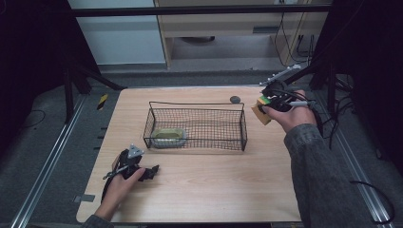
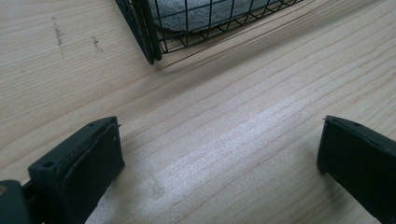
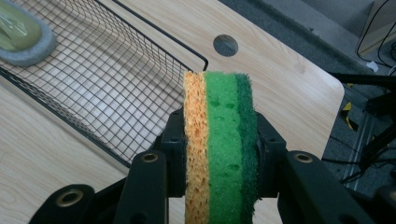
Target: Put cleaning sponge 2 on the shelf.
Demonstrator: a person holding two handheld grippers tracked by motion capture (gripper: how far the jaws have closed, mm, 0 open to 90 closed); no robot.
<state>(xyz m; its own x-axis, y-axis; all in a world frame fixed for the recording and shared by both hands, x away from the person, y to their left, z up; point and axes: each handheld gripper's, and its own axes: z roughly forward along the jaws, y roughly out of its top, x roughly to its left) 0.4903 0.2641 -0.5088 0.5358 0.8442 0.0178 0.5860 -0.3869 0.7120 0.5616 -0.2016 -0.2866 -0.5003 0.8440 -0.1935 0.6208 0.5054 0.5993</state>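
We find the right gripper (image 3: 219, 154) clamped on a stack of sponges (image 3: 220, 144): an orange one, a light green one and a dark green scouring layer, pressed face to face between the jaws. The stack stands on edge, its long axis running straight out from the jaws, with roughly half of it projecting beyond the pads. In the high view the right gripper (image 1: 273, 102) is off the table, just outside the right end wall of the wire basket (image 1: 243, 124).

The relation that governs the next move, in our judgement a drop into the basket, is plain: the basket (image 3: 154, 88) lies ahead and to the left of the right jaws, its near corner rim directly in front of the sponges. That rim is the obstacle; the stack must clear it before it can go down inside. The right hand is much the nearer to that end.

Inside, at the far end from the right gripper, lies a grey pad with a yellow-green top (image 3: 21, 39). The mesh floor nearest the sponges is free.

The left gripper (image 1: 142, 172) rests on the table (image 2: 233, 140) with its jaws well apart and nothing between them, the basket corner (image 2: 149, 42) ahead of it. A round hole (image 3: 225, 45) in the tabletop lies beyond the sponges.
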